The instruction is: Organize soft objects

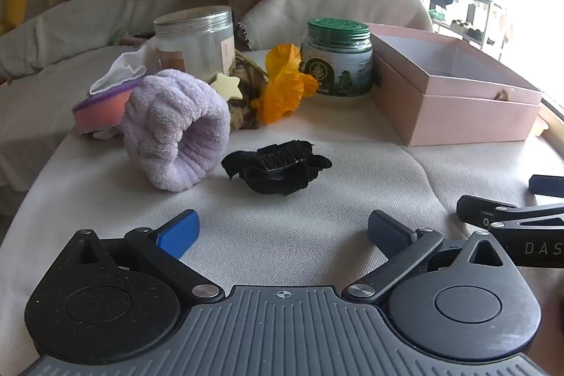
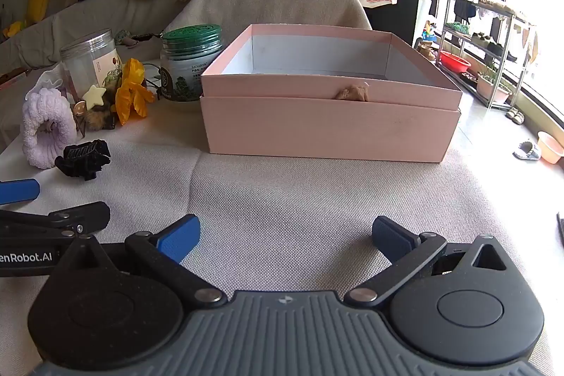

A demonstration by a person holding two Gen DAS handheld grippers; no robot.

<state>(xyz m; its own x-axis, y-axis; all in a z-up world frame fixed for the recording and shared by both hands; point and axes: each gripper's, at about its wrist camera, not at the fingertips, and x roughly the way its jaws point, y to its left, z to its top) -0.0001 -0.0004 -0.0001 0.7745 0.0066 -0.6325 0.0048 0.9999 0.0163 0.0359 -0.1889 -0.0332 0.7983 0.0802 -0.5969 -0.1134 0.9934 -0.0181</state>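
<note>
Left wrist view: I see tabletop [image 1: 282, 235] under pale woven cloth, sofa with heaped bedding behind, bright window at right. Left gripper [image 1: 282, 231] jaws spread wide, empty. Black hair claw [image 1: 278, 166] lies just ahead of jaws, apart; purple towel scrunchie [image 1: 172, 129] beside it, left. Right gripper [image 2: 285, 235] jaws also wide, empty, facing open pink box [image 2: 328, 125], well apart.

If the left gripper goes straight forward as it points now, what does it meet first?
Most likely the black hair clip, lying on the cloth straight ahead of the open left gripper. The purple towel roll sits slightly left of that line.
</note>
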